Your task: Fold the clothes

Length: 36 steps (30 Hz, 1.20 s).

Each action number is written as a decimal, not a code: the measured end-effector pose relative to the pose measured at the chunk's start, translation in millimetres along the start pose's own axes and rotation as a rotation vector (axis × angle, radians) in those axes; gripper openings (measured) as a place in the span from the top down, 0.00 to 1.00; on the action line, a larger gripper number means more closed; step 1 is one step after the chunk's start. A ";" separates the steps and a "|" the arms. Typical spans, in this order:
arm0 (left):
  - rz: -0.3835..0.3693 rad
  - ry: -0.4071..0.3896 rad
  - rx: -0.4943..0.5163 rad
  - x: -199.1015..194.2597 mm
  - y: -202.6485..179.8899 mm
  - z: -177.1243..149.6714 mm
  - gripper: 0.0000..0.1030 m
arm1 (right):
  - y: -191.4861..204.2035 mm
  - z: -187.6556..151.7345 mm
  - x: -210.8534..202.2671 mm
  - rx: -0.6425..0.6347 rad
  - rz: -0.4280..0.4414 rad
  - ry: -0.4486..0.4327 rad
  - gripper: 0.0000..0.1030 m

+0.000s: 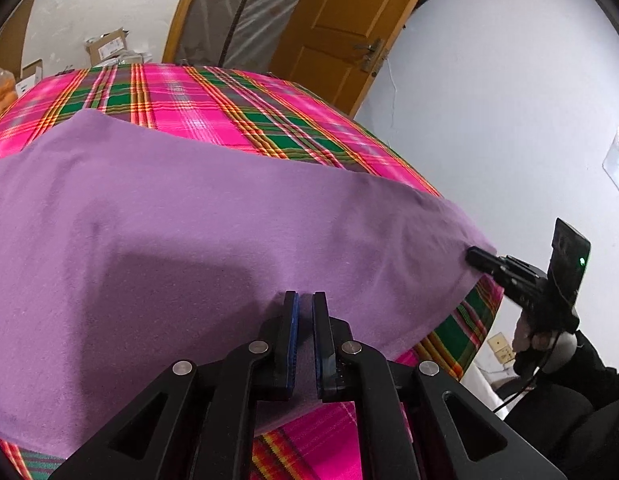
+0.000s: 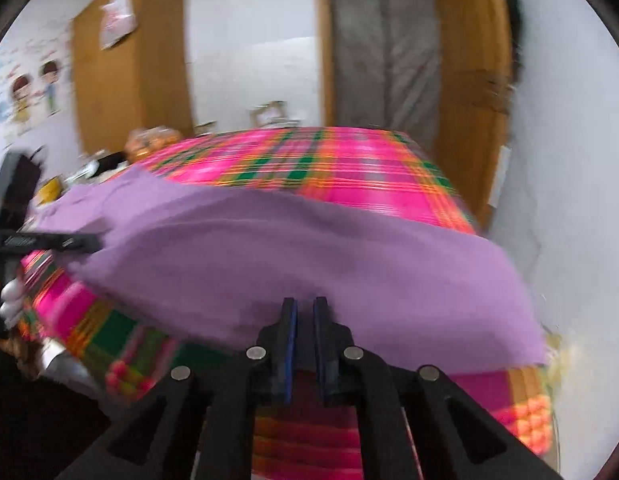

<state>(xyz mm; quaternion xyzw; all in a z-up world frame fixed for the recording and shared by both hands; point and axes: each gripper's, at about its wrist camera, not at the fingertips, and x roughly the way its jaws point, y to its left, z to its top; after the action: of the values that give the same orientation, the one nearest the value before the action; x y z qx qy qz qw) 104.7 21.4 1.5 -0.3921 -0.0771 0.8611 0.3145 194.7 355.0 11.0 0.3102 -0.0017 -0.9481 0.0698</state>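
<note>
Pinching the purple garment [image 1: 189,220]'s near hem: left gripper [image 1: 303,300] and right gripper [image 2: 303,304] both clamped narrow on it, spread apart for an even fold.

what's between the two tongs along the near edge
Only purple cloth spans from the left tongs to the right tongs, seen in the left wrist view.

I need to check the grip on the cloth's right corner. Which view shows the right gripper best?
The left wrist view: the right gripper is sharp there, side-on, nipping the purple cloth. Its own view is motion-blurred, jaws seen from behind.
</note>
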 end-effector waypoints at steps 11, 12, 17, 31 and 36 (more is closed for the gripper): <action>0.087 -0.028 -0.032 -7.7 15.7 6.8 0.94 | -25.4 56.7 72.6 0.281 0.132 0.148 0.94; 0.090 -0.028 -0.034 -8.6 16.7 6.4 0.94 | -38.5 58.7 78.0 0.332 0.143 0.156 0.95; 0.096 -0.028 -0.029 -8.6 16.9 5.6 0.94 | -107.0 59.6 78.8 0.505 0.069 0.137 1.00; 0.095 -0.011 -0.007 -1.3 6.8 13.5 0.93 | -50.2 -1.4 29.2 0.376 0.224 0.019 1.00; 0.120 -0.034 -0.026 -9.5 13.4 14.9 0.93 | -87.4 -6.8 19.3 0.492 0.097 -0.017 1.00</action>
<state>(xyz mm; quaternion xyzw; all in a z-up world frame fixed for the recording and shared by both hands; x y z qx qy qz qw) 92.2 6.7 12.5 -0.3851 -0.0697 0.8840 0.2557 171.9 439.3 -9.9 0.3093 -0.2478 -0.9173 0.0374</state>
